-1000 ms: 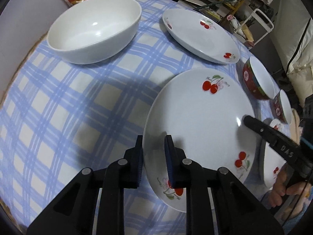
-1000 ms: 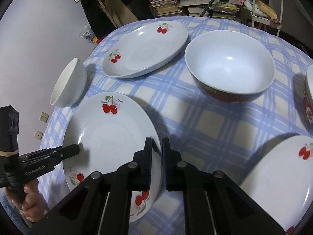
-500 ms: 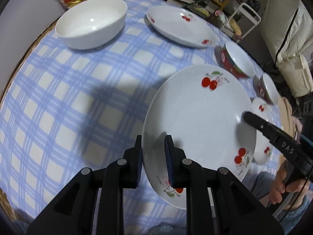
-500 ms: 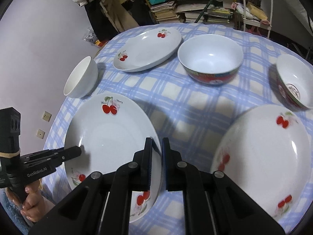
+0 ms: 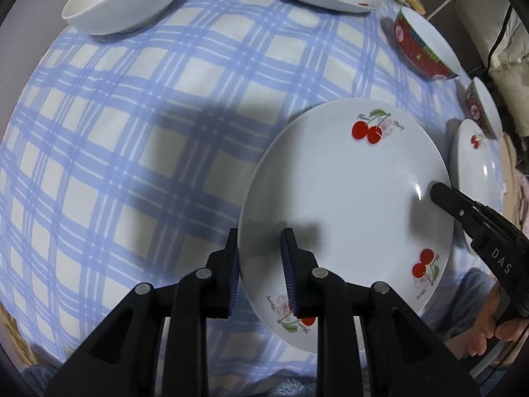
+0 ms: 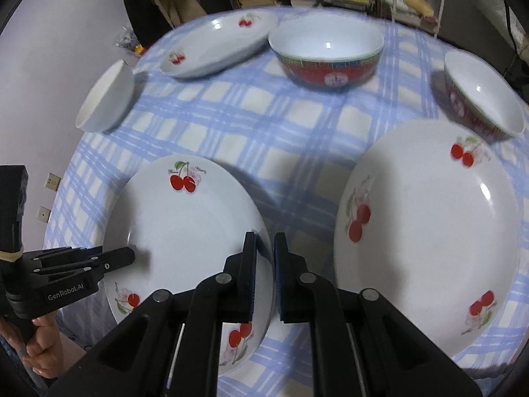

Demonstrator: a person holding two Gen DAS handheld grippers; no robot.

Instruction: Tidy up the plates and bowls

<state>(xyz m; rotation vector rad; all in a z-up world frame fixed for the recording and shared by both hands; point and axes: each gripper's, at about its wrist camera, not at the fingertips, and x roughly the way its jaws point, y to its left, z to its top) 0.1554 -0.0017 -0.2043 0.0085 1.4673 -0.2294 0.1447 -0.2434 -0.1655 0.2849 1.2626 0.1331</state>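
Cherry plate (image 5: 344, 198) pinched at opposite rims by left gripper (image 5: 259, 264) and right gripper (image 6: 264, 264).
Both jaws nearly closed on its edge; glazed, rigid, breakable, likely slippery; best gripped at rim.

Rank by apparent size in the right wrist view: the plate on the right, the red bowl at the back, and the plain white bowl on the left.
1. Plate on the right, largest, though it is also nearest the camera.
2. Red bowl.
3. Plain white bowl, smallest; seen side-on, so partly uncertain.

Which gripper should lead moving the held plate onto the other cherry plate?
Right, probably. The right gripper pinches the held plate on the rim nearest the other cherry plate; the left gripper grips the far rim.
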